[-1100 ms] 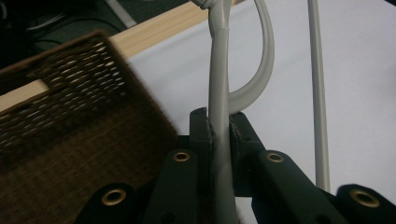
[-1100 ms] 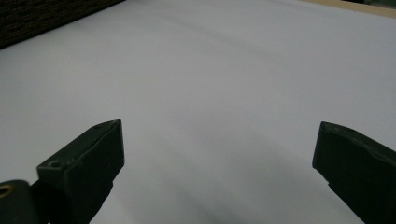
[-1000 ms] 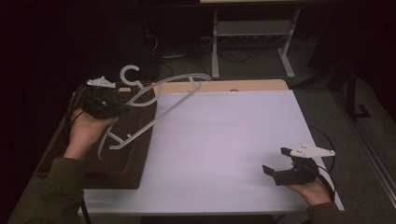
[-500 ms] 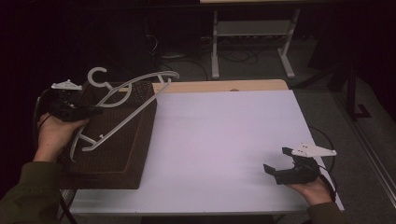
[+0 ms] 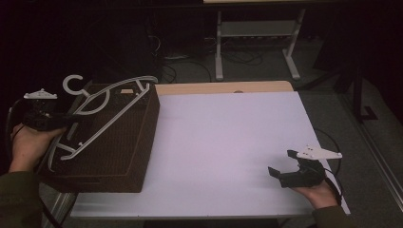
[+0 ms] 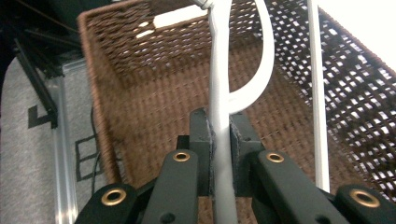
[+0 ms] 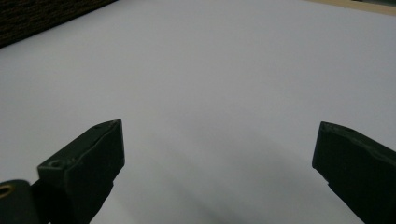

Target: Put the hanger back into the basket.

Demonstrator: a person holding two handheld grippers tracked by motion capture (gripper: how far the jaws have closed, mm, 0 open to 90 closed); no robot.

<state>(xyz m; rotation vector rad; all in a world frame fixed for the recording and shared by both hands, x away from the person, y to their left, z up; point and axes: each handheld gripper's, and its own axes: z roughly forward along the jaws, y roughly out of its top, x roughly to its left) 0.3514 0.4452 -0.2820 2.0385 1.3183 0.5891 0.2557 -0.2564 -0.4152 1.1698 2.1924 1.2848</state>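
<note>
No brand, label or legible writing appeared on any item. A white plastic coat hanger (image 5: 102,111), with a curved hook, arched shoulders and a straight lower bar, was held tilted above a brown woven wicker basket (image 5: 119,156); its hook extended past the basket's far left corner. The basket was rectangular and open-topped, with a cut-out handle slot in its far wall, and stood at the left edge of the desk (image 5: 223,142), which had a white surface and a strip of pale wood along its far edge.

The left gripper (image 5: 50,121), at the basket's left side, was closed on the hanger: in the left gripper view its jaws pressed against both sides of one white arm of the hanger (image 6: 219,140), with the basket's (image 6: 140,107) woven interior below.

The right gripper (image 5: 297,173) rested in a hand (image 5: 316,192) at the near right corner of the desk, well apart from the basket. Its jaws stood wide apart and held nothing, with bare white desk (image 7: 210,93) between them.
</note>
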